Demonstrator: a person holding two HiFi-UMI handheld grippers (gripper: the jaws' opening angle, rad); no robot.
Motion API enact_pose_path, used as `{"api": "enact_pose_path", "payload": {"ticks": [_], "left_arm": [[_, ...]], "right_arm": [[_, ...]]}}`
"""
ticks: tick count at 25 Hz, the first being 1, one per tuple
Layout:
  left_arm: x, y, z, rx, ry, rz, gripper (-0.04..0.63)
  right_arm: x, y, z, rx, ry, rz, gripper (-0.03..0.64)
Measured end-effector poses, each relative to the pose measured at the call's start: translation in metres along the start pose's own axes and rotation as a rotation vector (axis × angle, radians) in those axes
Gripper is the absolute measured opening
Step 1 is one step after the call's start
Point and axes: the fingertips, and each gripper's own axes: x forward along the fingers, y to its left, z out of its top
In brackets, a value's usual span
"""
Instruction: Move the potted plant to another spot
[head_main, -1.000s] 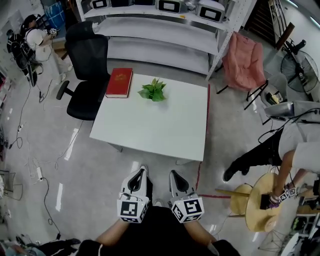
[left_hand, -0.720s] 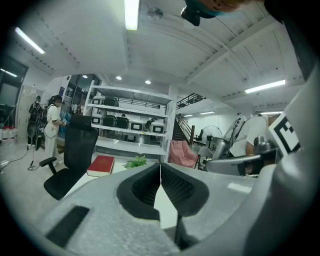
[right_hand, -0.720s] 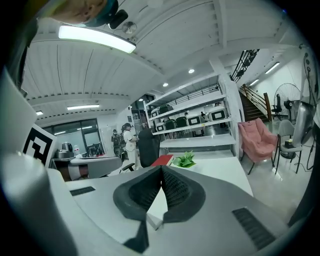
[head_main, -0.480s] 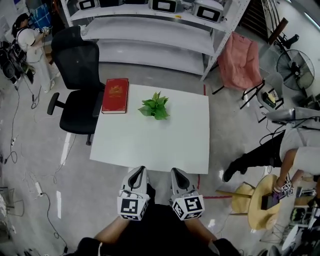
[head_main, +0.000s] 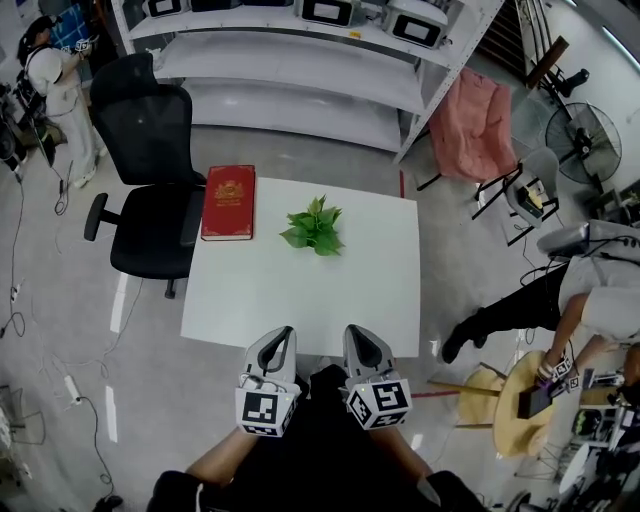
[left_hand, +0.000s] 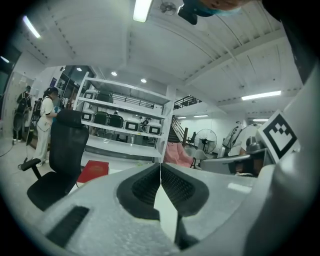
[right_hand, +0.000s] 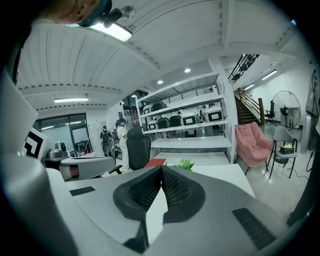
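Observation:
A small green potted plant (head_main: 315, 226) stands on the white square table (head_main: 300, 290), toward its far middle; in the right gripper view the plant (right_hand: 186, 164) shows just past the jaw tips. My left gripper (head_main: 281, 338) and right gripper (head_main: 354, 335) are held side by side at the table's near edge, well short of the plant. Both are shut with nothing between their jaws. In the left gripper view the gripper (left_hand: 160, 166) points over the table, and the plant is hidden there.
A red book (head_main: 229, 202) lies at the table's far left corner. A black office chair (head_main: 148, 190) stands left of the table, white shelving (head_main: 300, 60) behind it, a pink folding chair (head_main: 474, 125) at back right. A person (head_main: 570, 300) bends by a round wooden stool (head_main: 530, 400) on the right.
I have stepped closer to the table: it and the plant have slid down toward me in the head view. Both grippers stay shut, now at the table's near edge.

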Motion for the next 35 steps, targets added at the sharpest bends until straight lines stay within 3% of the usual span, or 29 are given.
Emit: {"api": "enact_pose_path", "payload": {"ticks": [8,20,35], "left_arm": [[0.038,0.011,0.011,-0.002,0.0,-0.008,0.018],[0.133,0.034,0.017,-0.004,0.034,0.041,0.018],[0.221,0.051,0.006,-0.029,0.11,0.058,0.018]], "right_arm": [[0.045,-0.023,0.01,-0.008,0.012,-0.001,0.011],[0.14,-0.097,0.024,0.006,0.058,0.013,0.011],[0.261,-0.17,-0.019,0.056,0.264,0.051,0.014]]}}
